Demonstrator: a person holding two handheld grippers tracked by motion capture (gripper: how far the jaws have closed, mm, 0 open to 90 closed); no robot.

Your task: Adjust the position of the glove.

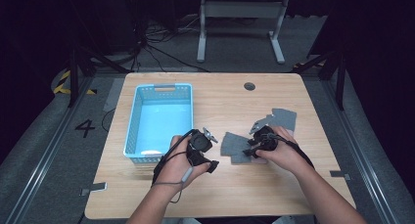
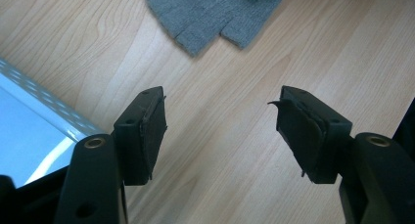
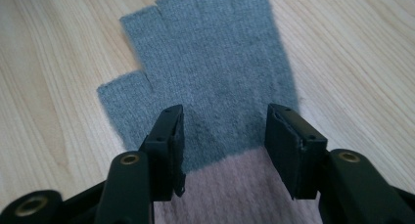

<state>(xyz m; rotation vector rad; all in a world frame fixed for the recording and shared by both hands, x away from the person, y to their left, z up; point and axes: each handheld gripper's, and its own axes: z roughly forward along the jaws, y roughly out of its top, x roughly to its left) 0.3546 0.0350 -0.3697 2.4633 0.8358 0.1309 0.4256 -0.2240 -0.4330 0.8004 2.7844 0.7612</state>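
1. Dark surroundings are framing a light wooden tabletop; we are noting a cable-strewn floor and a grey table frame behind it.
2. We are seeing a light blue basket standing at the tabletop's left side. Its inside is looking bare, so we are judging that nothing has been packed yet.
3. Two grey fingerless gloves are lying flat near the middle-right: the near glove and, partly behind the right hand, a far glove. Both are outside the basket, apart from it.
4. The right gripper is hovering low over the near glove's cuff end, fingers standing wide on either side of the knit, pads not pressing on it. We are reading this as an approach for a grasp, not a hold.
5. The left gripper is resting over bare wood between basket and gloves, fingers fairly wide, nothing between them.
6. Progress, as we are judging it: at the very start. Remaining: gripping the near glove, carrying it to the basket presumably, then doing the same for the far glove.
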